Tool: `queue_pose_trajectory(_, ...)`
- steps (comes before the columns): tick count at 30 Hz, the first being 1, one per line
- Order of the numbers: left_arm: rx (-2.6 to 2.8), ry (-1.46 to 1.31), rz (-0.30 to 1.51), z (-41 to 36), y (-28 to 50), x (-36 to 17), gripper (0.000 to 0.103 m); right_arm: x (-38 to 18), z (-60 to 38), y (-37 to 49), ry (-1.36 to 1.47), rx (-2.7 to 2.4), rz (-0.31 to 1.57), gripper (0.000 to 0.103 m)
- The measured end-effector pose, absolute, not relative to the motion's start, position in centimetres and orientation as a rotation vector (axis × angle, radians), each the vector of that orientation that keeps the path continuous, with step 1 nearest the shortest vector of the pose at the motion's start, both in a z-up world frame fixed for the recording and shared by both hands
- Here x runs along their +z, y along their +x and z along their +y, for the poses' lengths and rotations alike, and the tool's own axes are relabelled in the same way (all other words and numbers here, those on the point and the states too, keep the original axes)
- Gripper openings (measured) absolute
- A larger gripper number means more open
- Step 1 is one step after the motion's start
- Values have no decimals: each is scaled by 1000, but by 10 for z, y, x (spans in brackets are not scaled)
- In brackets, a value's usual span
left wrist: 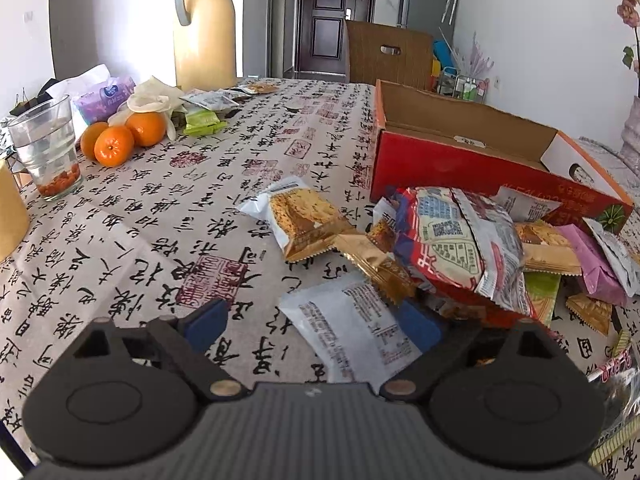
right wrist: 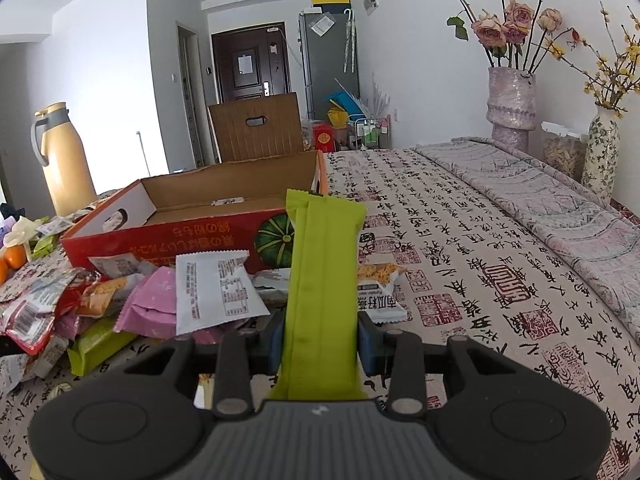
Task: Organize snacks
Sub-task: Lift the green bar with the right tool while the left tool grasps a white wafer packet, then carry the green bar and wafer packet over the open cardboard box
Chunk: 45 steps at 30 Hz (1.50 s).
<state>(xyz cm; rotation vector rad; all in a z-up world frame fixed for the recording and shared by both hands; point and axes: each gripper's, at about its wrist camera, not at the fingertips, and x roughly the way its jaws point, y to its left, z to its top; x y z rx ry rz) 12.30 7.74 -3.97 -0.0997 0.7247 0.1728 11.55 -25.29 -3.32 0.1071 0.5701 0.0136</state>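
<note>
In the left wrist view my left gripper (left wrist: 314,328) stands open low over the table. A white snack packet (left wrist: 348,332) lies flat between its blue pads (left wrist: 208,326); the left pad is clear of it. Right of it is a heap of snack packets (left wrist: 460,240), and an orange biscuit packet (left wrist: 304,220) lies alone. Behind the heap sits an open red cardboard box (left wrist: 460,168) with nothing visible inside. In the right wrist view my right gripper (right wrist: 322,340) is shut on a long green snack packet (right wrist: 324,272), held up before the red box (right wrist: 168,240).
A yellow thermos jug (left wrist: 206,24), a glass of water (left wrist: 46,148), oranges (left wrist: 114,146) and more packets (left wrist: 204,122) stand at the far left. Two flower vases (right wrist: 512,104) line the right edge, with a folded cloth (right wrist: 540,200) beside them. A wooden chair (left wrist: 384,56) stands behind the table.
</note>
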Motion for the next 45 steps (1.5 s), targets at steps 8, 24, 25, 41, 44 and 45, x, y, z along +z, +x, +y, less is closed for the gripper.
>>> queue_pose_trajectory(8,179,-76,747,76,124,-46,66,-36,-250,112,114,26,576,35)
queue_pose_trajectory(24,212,-66,669,90,92,-19,43,-25,-250,94,119,51,530,35)
queue_pose_trajectory(25,212,-61,659,90,91,-15,43,-23,-250,93,118,53,526,35)
queue_pose_trajectory(41,195,27,516,88,123,77,43,15,-236,119,70,103,439,35)
queue_pose_trajectory(44,175,41,506,79,137,87,43,23,-231,131,60,120,421,35)
queue_pose_trajectory(45,169,45,504,75,142,89,43,25,-230,135,57,125,418,35)
